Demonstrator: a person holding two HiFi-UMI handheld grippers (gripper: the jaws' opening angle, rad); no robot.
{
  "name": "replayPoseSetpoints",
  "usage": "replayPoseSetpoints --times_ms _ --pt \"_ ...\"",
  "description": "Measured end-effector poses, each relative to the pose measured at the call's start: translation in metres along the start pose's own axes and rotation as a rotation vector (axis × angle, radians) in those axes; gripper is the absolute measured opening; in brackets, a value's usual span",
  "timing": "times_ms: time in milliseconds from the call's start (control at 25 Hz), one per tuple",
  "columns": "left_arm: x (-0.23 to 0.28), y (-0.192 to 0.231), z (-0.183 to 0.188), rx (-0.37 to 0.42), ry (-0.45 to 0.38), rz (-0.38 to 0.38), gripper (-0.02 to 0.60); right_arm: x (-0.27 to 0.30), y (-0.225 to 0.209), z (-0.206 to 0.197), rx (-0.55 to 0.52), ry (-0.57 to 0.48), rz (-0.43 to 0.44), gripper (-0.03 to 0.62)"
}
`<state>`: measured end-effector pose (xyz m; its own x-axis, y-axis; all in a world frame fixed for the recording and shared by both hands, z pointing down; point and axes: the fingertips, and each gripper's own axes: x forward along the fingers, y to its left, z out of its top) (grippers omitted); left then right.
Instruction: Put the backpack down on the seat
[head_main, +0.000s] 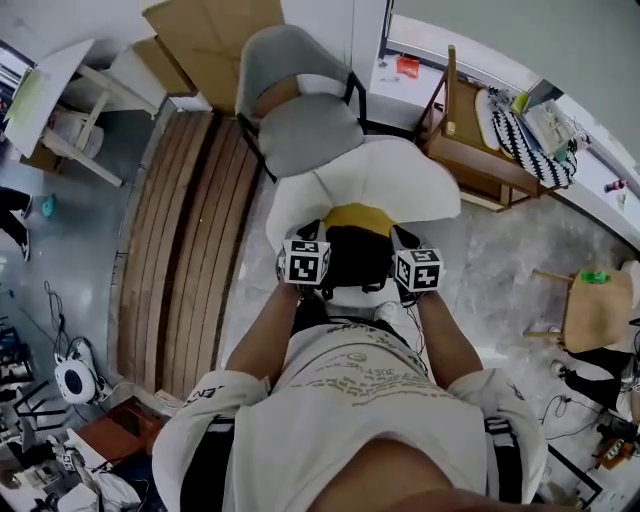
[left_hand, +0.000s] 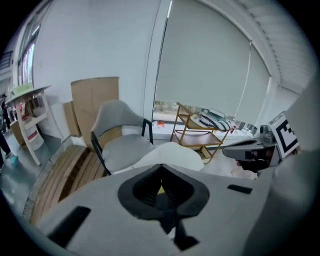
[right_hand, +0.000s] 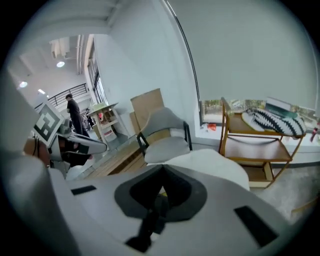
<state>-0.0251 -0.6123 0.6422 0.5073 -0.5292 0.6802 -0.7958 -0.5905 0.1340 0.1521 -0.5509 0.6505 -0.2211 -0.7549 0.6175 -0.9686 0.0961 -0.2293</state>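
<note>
Step in hand: carry. I hold the backpack (head_main: 358, 250) above the near edge of the white seat (head_main: 400, 180); the left hand-held gripper (left_hand: 161, 194) and right hand-held gripper (right_hand: 159, 192) are each clamped tight on its black fabric; next I judge: advance over the seat, lower level, then release both.

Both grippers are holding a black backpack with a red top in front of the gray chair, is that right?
No, the backpack has a yellow top, not red, as the head view shows. The rest is right: the left gripper and the right gripper both hold it in front of the gray chair.
</note>
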Motion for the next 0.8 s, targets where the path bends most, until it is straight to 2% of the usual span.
replayPoseSetpoints --times_ms 160,440,600,800 --pt "-0.038 -0.009 0.063 0.019 -0.100 0.019 0.023 -0.043 0.000 0.063 -0.002 -0.094 -0.076 0.028" --pt "-0.118 -0.035 0.158 0.056 -0.285 0.020 0.023 -0.140 0.030 0.183 -0.065 -0.389 -0.079 0.028" --pt "-0.154 -0.055 0.209 0.137 -0.374 0.065 0.023 -0.188 0.039 0.236 -0.112 -0.496 -0.131 0.028" --pt "-0.198 -0.081 0.253 0.095 -0.478 0.021 0.023 -0.244 0.056 0.281 -0.151 -0.628 -0.153 0.027"
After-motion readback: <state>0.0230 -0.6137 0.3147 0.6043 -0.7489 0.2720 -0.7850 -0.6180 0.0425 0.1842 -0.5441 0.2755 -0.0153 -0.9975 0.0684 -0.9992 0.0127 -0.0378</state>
